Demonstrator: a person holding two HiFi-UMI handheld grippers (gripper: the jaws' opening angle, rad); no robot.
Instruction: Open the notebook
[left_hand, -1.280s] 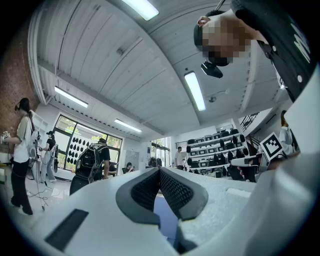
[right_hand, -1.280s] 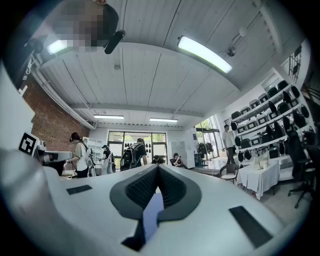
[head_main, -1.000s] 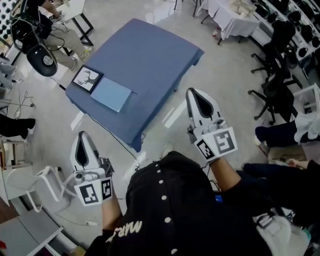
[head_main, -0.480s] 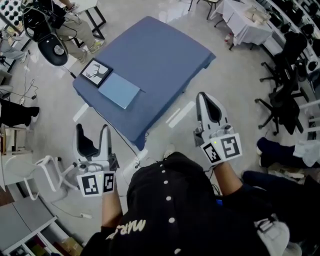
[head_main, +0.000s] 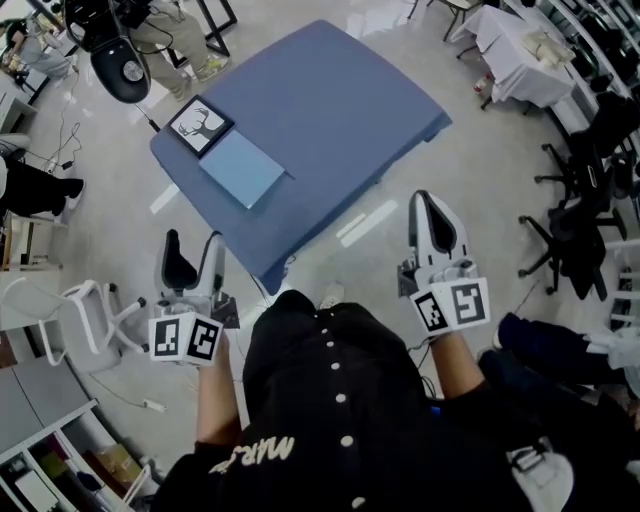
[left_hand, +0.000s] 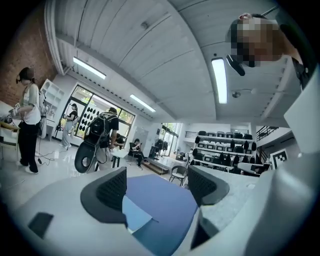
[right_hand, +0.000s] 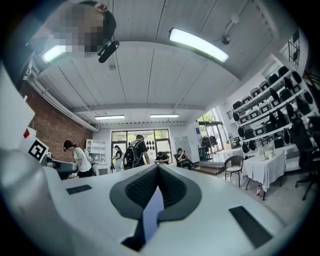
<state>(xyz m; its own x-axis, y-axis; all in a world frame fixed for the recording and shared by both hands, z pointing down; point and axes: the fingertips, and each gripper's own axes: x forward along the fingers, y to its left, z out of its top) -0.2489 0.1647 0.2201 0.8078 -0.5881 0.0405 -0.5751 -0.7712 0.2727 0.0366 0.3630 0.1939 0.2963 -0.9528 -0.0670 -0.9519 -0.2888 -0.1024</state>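
Observation:
The light-blue notebook lies shut near the left edge of the blue-covered table, beside a framed deer picture. Both grippers hang in front of the table, short of its near corner and apart from the notebook. My left gripper is opening its jaws wide, with nothing between them. In the left gripper view the notebook and table show between the spread pads of the left gripper. My right gripper is shut and empty; in its own view the right gripper shows only a blue sliver between the pads.
A black round chair and seated people stand beyond the table's left corner. A white chair sits on the floor at the left. A white-clothed table and black office chairs fill the right side.
The left gripper's jaws went from shut to wide open. Both grippers sank a little, and the table sits higher and nearer the middle of the head view.

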